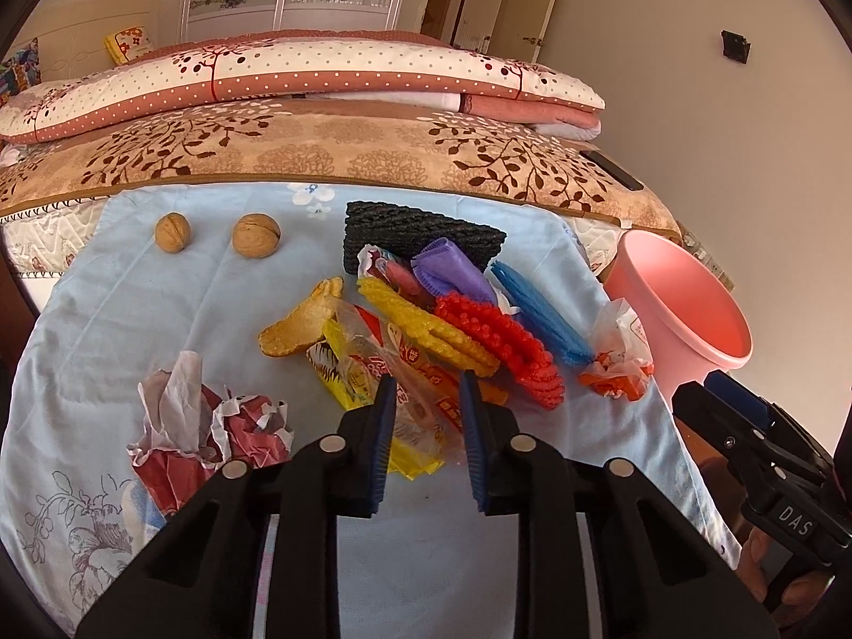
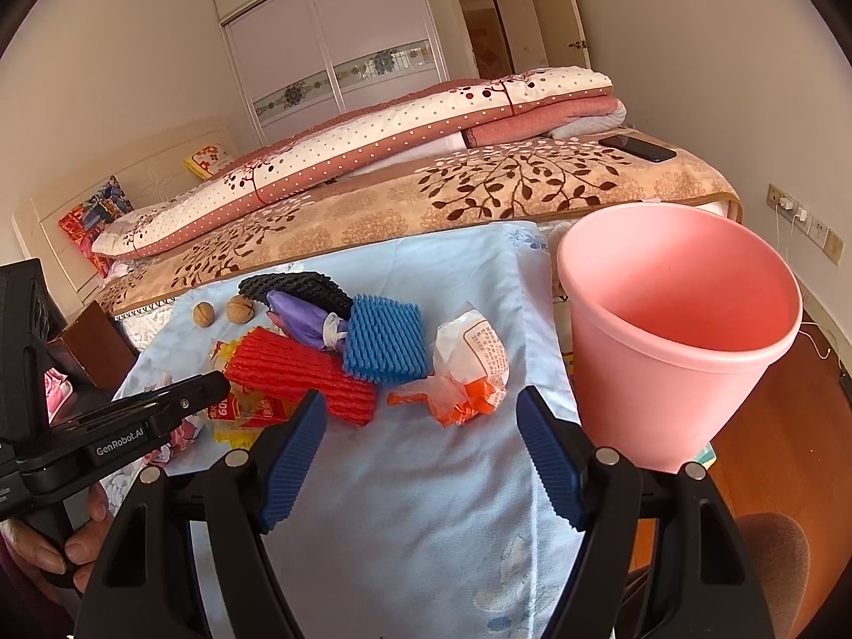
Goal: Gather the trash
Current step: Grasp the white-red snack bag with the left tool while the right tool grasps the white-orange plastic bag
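Trash lies on a light blue cloth [image 1: 175,298]: a clear orange-printed snack wrapper [image 1: 404,378], yellow [image 1: 426,327], red [image 1: 500,346], blue [image 1: 538,309] and black [image 1: 420,234] foam nets, a purple cloth [image 1: 452,271], crumpled red-white paper [image 1: 207,431] and an orange-white wrapper [image 1: 617,362]. My left gripper [image 1: 428,399] is open, its tips on either side of the snack wrapper. My right gripper [image 2: 420,420] is open and empty above the cloth, short of the orange-white wrapper [image 2: 468,367]. A pink bin [image 2: 676,330] stands at the right.
Two walnuts [image 1: 213,234] and a piece of fried snack [image 1: 303,325] lie on the cloth. Behind is a bed with a folded quilt [image 1: 298,74] and a phone [image 2: 639,149]. A wooden floor [image 2: 788,426] lies beyond the bin.
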### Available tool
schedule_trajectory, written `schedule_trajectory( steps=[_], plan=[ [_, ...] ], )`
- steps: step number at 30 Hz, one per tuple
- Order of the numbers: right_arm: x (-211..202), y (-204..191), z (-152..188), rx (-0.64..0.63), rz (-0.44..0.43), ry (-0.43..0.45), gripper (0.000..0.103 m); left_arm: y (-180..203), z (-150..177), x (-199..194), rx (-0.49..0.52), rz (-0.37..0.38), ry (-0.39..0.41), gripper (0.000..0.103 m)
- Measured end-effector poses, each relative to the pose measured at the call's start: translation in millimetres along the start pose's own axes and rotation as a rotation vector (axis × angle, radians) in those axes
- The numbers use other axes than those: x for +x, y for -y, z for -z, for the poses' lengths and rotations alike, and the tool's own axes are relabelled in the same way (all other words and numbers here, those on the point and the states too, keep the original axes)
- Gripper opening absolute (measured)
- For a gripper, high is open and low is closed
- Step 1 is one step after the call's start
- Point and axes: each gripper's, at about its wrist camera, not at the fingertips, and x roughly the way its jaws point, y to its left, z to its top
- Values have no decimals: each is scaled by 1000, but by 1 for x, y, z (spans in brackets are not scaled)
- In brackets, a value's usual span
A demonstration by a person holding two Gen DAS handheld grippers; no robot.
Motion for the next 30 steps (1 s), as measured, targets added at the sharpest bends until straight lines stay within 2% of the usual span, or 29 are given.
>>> schedule_trajectory(
  steps=[3,4,7,16,23,27,30],
  plan=[
    [1,2,0,8,2,-4,73,-4,2,5,-10,6,-22,16],
    [2,3,0,12,1,-7,73,-5,3,5,-12,11,-27,10],
    [3,4,0,20,-1,-14,73,-6,5,4,-15,20,-20,4],
    [8,12,-7,39,-5,-26,69,-12,6,-19,-38,39,28,3],
    [29,25,-18,91,-33,-90,65,-18,5,-39,-58,28,78,3],
    [48,22,-25,78,-9,-126,63,-20,3,-48,-57,24,105,3],
    [62,22,-26,72,13,-174,55,-24,2,-53,-66,18,116,3]
  ],
)
